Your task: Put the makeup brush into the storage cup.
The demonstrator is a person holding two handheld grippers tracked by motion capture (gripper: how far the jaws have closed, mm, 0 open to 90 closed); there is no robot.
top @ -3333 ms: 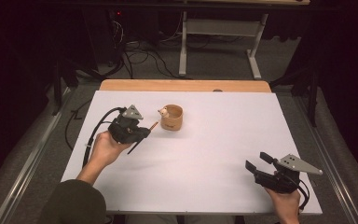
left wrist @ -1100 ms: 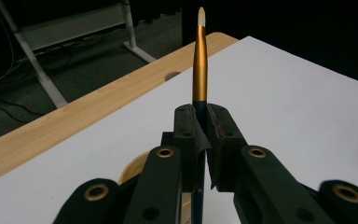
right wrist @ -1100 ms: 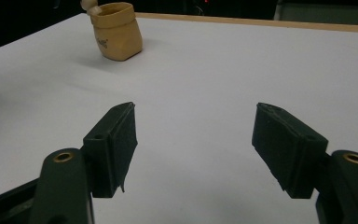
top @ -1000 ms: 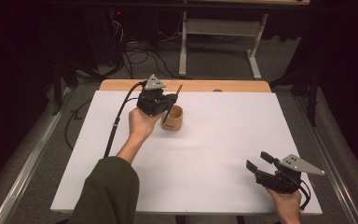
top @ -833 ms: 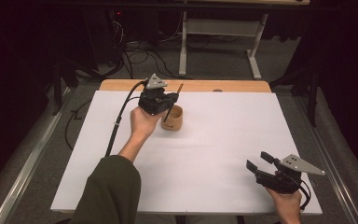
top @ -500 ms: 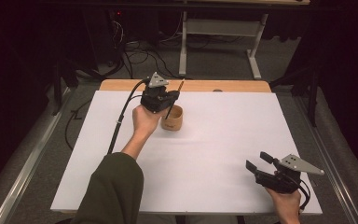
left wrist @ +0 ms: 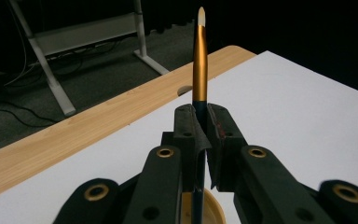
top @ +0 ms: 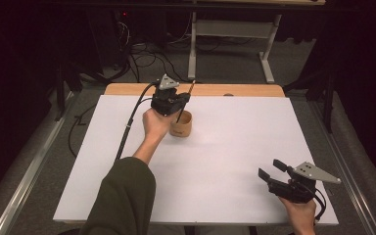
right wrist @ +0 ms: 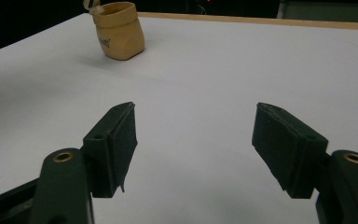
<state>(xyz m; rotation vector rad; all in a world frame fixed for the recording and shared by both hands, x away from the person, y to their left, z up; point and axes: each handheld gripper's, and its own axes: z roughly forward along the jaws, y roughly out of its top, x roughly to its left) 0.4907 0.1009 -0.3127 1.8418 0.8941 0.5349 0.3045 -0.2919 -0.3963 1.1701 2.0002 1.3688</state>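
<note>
My left gripper [top: 178,99] is shut on a thin brush [left wrist: 199,56] with a dark handle, a gold ferrule and a pale tip. It holds the brush upright over a small tan cup [top: 181,124] at the far middle of the white table, the brush's lower end reaching down into the cup's mouth [left wrist: 209,210]. In the left gripper view the jaws clamp the brush's dark handle. My right gripper [top: 270,171] rests at the near right corner with its jaws open and nothing between them. From there the tan cup [right wrist: 120,30] stands far off at upper left.
A white sheet [top: 225,161] covers the table, with a wooden strip [top: 235,90] along the far edge. Beyond it stand a white desk frame [top: 235,34] and cables on the dark floor. A black cable [top: 127,132] trails from the left gripper.
The left hand has carried the brush from the left of the cup to above it, and in the last second it has lowered the brush slightly. The right gripper has stayed still.
</note>
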